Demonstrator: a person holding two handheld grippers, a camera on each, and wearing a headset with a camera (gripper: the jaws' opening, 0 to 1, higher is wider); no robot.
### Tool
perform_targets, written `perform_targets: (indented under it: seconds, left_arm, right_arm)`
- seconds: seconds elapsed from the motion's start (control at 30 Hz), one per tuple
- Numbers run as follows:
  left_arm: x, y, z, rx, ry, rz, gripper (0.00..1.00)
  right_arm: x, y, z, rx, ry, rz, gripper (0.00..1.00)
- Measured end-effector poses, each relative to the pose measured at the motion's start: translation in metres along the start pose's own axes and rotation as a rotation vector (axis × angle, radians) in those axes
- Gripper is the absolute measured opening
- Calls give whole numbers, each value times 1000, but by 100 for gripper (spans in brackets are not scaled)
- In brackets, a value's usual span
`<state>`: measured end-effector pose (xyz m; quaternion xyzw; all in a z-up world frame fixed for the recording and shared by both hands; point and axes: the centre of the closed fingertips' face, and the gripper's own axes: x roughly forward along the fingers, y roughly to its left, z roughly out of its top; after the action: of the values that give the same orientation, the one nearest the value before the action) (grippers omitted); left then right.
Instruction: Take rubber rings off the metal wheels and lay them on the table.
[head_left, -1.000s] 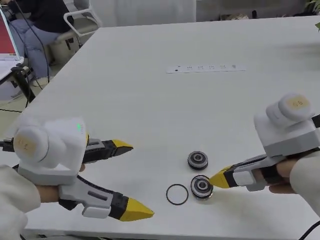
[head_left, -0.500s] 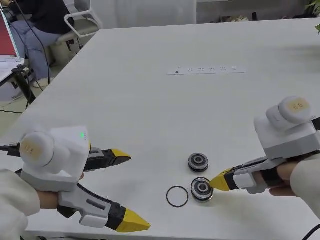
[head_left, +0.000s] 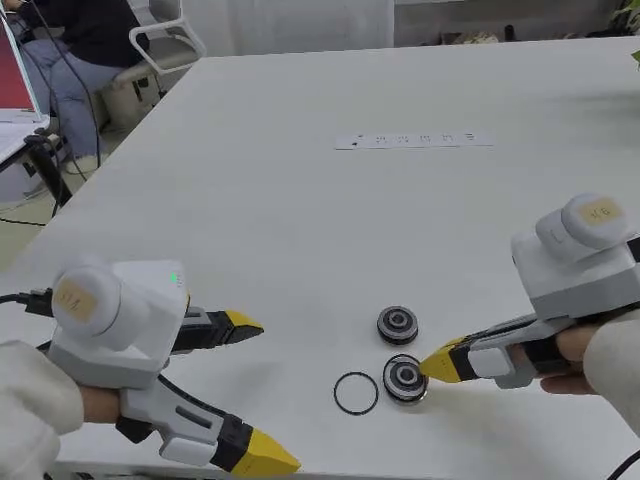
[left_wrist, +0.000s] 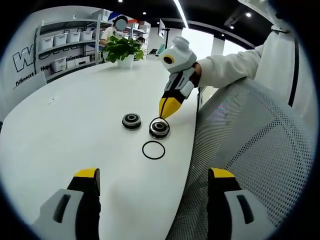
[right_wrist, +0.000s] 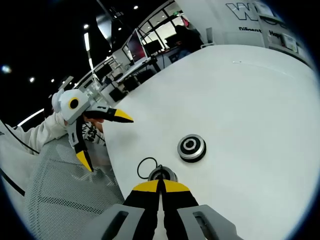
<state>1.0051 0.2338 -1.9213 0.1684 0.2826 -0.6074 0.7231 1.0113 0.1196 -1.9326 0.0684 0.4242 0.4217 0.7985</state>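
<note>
Left gripper (head_left: 280, 396) hung over the near edge of the table (head_left: 300, 220), jaws spread wide. One rubber ring (head_left: 356, 393) lay flat just beside the near wheel (head_left: 405, 378). Right gripper (head_left: 424, 365), jaws pressed together, touched that wheel's rim. The far wheel (head_left: 397, 324) stood apart, unobstructed. Beyond lay a socket strip (head_left: 413, 139).

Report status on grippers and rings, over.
Left gripper open, held aside. Right gripper shut, tips at near wheel. One rubber ring flat on table. Far wheel apart.
</note>
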Motion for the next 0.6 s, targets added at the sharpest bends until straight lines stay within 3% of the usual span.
perform_targets:
  seconds: [0.6]
  left_arm:
    - [0,-2,0,-13,2,-4,86]
  right_arm:
    - [-1,19,16,0,-67,42,0]
